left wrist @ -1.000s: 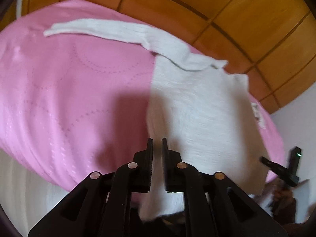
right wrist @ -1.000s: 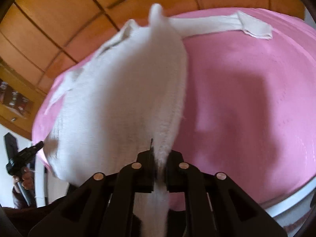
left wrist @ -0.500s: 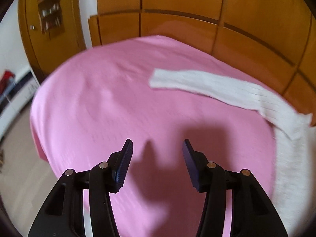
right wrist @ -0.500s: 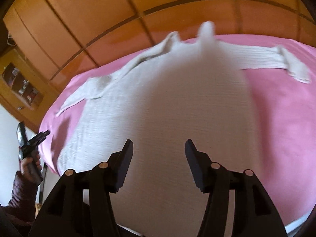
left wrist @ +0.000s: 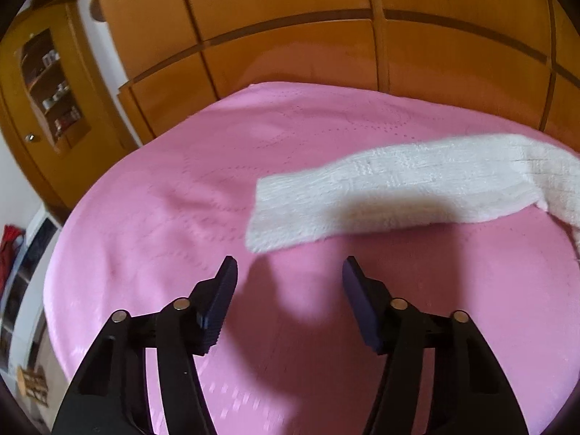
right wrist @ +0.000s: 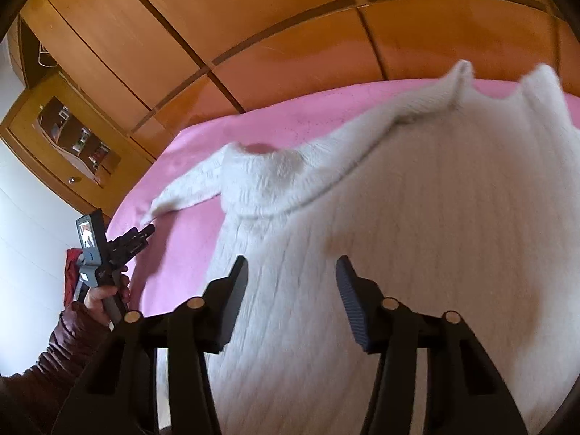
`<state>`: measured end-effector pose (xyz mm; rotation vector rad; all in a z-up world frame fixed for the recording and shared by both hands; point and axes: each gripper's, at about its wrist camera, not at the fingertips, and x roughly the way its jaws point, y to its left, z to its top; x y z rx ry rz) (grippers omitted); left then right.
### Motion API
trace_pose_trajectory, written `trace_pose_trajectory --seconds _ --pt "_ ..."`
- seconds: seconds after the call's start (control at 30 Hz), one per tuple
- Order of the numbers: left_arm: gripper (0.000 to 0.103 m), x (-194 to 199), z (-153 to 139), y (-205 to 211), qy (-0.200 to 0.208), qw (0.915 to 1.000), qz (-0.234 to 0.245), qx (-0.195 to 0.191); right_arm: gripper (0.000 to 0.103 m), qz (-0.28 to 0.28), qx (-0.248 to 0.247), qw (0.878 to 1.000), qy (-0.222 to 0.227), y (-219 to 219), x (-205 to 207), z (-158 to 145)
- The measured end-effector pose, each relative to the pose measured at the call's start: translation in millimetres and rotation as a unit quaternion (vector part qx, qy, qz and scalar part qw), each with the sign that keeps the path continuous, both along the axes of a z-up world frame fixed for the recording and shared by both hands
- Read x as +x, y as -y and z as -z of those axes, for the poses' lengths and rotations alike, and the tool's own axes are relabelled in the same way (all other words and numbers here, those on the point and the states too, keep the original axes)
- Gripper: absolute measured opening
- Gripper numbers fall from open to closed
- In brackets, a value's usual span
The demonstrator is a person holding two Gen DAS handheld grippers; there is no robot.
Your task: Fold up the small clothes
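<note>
A white knitted sweater lies spread on a pink bedspread. In the left wrist view its sleeve stretches across the bed, cuff end at the left. My left gripper hangs just short of that cuff, its jaws opening, nothing between them. In the right wrist view the sweater's body fills the middle and right, its collar to the upper left. My right gripper hovers over the body, its jaws closing with nothing pressed between the pads. The left gripper shows at the bed's left edge, held by a hand in a dark red sleeve.
A wooden wardrobe wall runs behind the bed. A glass-fronted cabinet stands at the left. Floor and low furniture lie beyond the bed's left edge. The bedspread is bare left of the sweater.
Both grippers let go of the sweater's hem and opened. The left one swung left to the sleeve's cuff. The right one moved over the sweater's body, which now lies flatter.
</note>
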<state>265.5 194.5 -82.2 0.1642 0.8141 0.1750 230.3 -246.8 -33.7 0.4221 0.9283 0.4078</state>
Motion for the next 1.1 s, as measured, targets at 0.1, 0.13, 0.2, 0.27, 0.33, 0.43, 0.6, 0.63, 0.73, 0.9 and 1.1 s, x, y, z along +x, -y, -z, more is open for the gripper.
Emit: trace_pose_trajectory --seconds 0.1,0.13,0.2,0.27,0.33,0.43,0.6,0.63,0.73,0.9,1.1 --pt "0.034 12.7 0.3 2.4 -0.001 0.9999 0.012 -0.002 0.039 -0.008 0.016 1.0 -0.024 -4.1 25.6 15.2" --pt "0.018 17.4 0.0 3.6 -0.004 0.9999 0.016 0.0 0.039 -0.01 0.029 0.999 -0.033 -5.8 36.1 20.9" --pt "0.0 24.3 0.0 4.6 -0.006 0.9998 0.016 0.011 0.039 -0.008 0.057 0.997 -0.047 -5.0 49.5 29.0" --pt "0.0 22.1 -6.0 2.6 0.0 0.9999 0.001 0.016 0.039 -0.017 0.091 0.994 -0.057 -6.7 62.0 34.8" --pt "0.0 17.5 -19.0 -8.0 0.012 0.9997 -0.016 -0.011 0.04 -0.03 0.119 0.989 -0.085 -12.3 74.1 44.3" --pt "0.0 2.5 -42.7 -24.2 0.03 0.9981 -0.03 -0.044 0.051 -0.035 0.149 0.983 -0.1 -16.4 86.1 55.3" --pt "0.0 -28.8 -74.3 -43.8 0.052 0.9948 -0.04 -0.078 0.034 -0.004 0.166 0.982 -0.092 -9.7 96.1 60.9" --pt "0.0 -39.0 -83.7 -47.4 0.061 0.9932 -0.043 -0.09 0.029 -0.002 0.158 0.983 -0.088 -9.5 97.3 59.5" --pt "0.0 -53.0 -91.7 -42.8 0.06 0.9949 -0.016 -0.079 0.016 0.005 0.14 0.987 -0.082 -7.6 100.9 57.4" --pt "0.015 -52.7 -61.4 -14.1 0.016 0.9972 0.059 -0.043 0.012 0.007 0.141 0.987 -0.077 -4.3 100.9 53.9" --pt "0.062 -17.9 -20.5 4.1 -0.017 0.9952 0.096 0.007 0.014 -0.002 0.133 0.988 -0.075 -10.8 107.5 47.5"
